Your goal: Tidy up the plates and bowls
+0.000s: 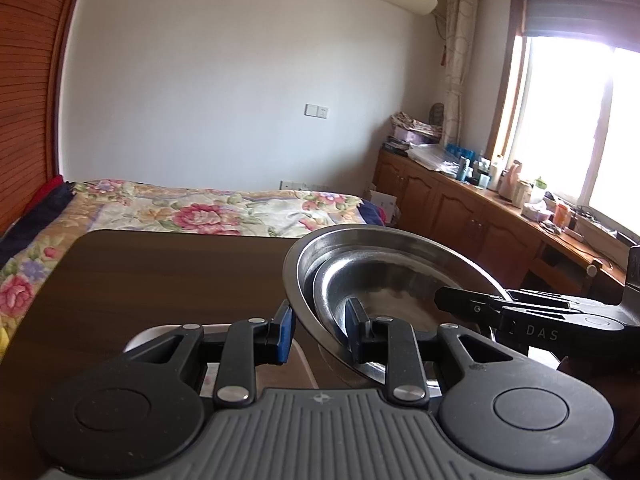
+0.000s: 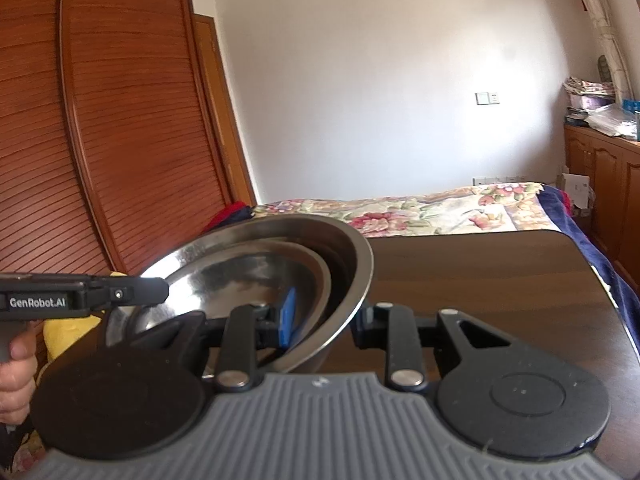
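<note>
Overhead, nested steel bowls (image 1: 384, 276) tilt above the dark wood bench (image 1: 160, 272); left gripper (image 1: 318, 330) and right gripper (image 2: 324, 320) each pinch the rim; floral bed (image 1: 224, 208) behind.

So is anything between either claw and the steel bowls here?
No. Both claws already straddle the outer bowl's rim: left claw on one side, right claw opposite. A smaller bowl sits nested inside.
</note>
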The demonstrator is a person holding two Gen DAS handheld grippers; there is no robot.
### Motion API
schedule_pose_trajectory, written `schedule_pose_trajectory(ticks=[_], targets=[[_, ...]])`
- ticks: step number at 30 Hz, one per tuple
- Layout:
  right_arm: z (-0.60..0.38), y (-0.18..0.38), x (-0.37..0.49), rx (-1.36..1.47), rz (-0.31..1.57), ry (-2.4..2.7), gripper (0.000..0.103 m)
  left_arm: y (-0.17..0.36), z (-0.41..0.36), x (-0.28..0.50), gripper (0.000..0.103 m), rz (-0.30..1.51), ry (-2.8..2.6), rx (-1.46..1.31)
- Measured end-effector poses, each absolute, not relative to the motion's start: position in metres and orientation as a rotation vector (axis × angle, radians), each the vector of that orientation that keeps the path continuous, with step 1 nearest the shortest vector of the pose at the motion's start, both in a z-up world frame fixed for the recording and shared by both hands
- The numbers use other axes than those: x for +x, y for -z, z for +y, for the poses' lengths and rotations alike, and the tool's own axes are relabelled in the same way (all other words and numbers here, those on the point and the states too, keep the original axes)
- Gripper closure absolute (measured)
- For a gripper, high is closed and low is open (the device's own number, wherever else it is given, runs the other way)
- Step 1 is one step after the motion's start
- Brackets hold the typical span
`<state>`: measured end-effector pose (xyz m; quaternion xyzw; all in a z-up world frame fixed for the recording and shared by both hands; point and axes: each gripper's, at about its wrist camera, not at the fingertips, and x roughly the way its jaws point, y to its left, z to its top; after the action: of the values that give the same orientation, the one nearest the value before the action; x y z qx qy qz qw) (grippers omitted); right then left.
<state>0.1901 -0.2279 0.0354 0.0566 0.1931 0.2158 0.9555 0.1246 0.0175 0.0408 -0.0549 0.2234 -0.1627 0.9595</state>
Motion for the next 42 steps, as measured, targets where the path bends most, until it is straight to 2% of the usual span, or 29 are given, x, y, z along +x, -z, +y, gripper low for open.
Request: schedule_pose_trajectory(ticks=[24,42], targets=[[-0.148,-0.028,0.202,0.061,0.443,-0.578,0.073,-0.030,0.093,0.110,0.048,0.469,0.170,-0.175],[-0.131,-0.008,0.197,0.062,0.493,-0.584,0.073,-0.009,0.100,0.109,0.048,0.525,0.136,-0.171]])
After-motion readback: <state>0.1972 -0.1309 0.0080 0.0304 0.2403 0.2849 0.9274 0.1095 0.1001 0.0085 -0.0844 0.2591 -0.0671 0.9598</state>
